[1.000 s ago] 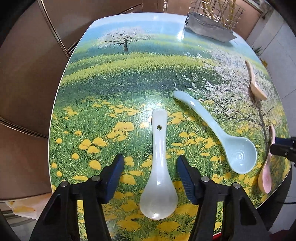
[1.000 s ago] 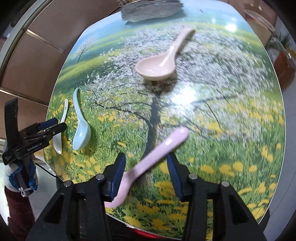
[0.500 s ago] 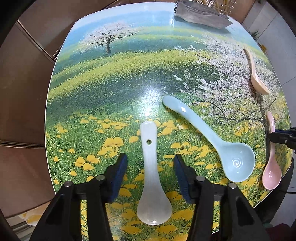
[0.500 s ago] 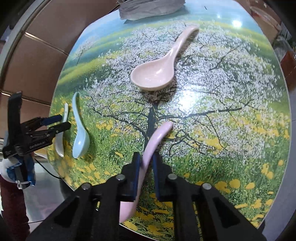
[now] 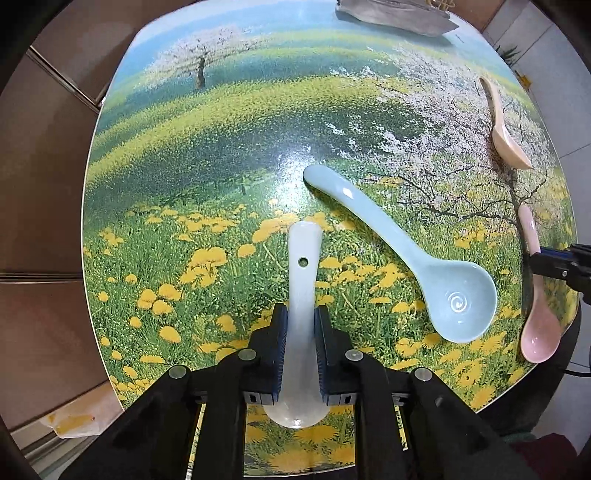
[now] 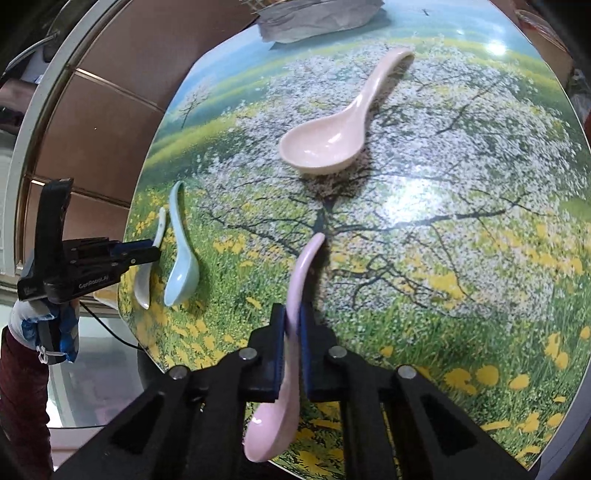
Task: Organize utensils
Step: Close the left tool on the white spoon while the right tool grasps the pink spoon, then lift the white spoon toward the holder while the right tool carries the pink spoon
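Note:
My left gripper (image 5: 300,314) points down at the flower-print table (image 5: 221,129). Its jaws are closing, and the blue pads press both sides of the white spoon's (image 5: 303,251) handle just above the bowl. My right gripper (image 6: 292,314) is closing tight on the pink spoon's (image 6: 303,266) handle. That spoon is turned on edge, with its bowl over the near table edge. A pale blue spoon (image 5: 406,258) lies just right of the white one. A beige spoon (image 6: 332,140) lies further back.
A grey utensil holder (image 5: 395,14) with a wire rack stands at the table's far edge. Brown cabinet panels run along the left. A person's gloved hand (image 6: 44,325) holds the left gripper at the table's left rim.
Both grippers went from open to closed on their spoons: the left on the white spoon, the right on the pink one. The pink spoon has turned on edge.

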`<state>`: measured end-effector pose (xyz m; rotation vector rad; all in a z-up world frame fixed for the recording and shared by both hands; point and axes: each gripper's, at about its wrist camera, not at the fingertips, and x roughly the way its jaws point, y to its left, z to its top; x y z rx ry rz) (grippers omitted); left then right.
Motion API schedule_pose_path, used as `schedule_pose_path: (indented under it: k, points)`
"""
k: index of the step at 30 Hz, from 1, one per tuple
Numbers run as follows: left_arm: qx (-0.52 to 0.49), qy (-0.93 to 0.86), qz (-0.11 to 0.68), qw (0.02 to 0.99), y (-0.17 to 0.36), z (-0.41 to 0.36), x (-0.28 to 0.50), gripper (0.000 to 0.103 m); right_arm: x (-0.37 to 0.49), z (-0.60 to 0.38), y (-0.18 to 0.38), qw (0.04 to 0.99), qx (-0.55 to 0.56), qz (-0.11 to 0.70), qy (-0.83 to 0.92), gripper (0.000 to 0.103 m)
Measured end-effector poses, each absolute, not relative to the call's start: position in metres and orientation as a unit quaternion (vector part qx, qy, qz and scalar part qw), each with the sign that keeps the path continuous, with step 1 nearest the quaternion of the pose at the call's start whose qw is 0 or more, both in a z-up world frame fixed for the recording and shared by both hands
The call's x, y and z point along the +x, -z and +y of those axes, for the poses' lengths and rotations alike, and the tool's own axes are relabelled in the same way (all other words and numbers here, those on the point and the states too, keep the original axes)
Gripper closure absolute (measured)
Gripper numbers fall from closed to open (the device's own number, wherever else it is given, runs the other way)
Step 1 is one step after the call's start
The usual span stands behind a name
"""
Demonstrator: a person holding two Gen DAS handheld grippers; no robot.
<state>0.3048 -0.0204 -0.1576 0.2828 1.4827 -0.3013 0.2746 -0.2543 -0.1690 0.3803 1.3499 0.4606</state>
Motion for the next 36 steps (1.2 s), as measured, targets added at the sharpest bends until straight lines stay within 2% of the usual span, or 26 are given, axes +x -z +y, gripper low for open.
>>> schedule_pose_path:
  k: [7, 21, 36]
  points:
    - [0.069, 0.135, 0.637, 0.756, 0.151, -0.01, 0.289, 0.089, 0.263, -0.255, 0.147, 0.766, 0.169, 0.576, -0.232, 0.096]
    - [-0.014, 0.14, 0.509, 0.849, 0.101, 0.032, 0.237, 0.089, 0.223, -0.255, 0.106, 0.845, 0.104, 0.47, -0.235, 0.096]
    - [-0.046, 0.139, 0.436, 0.888, 0.078, 0.035, 0.219, 0.09, 0.205, -0.236, 0.088, 0.869, 0.057, 0.433, -0.231, 0.096]
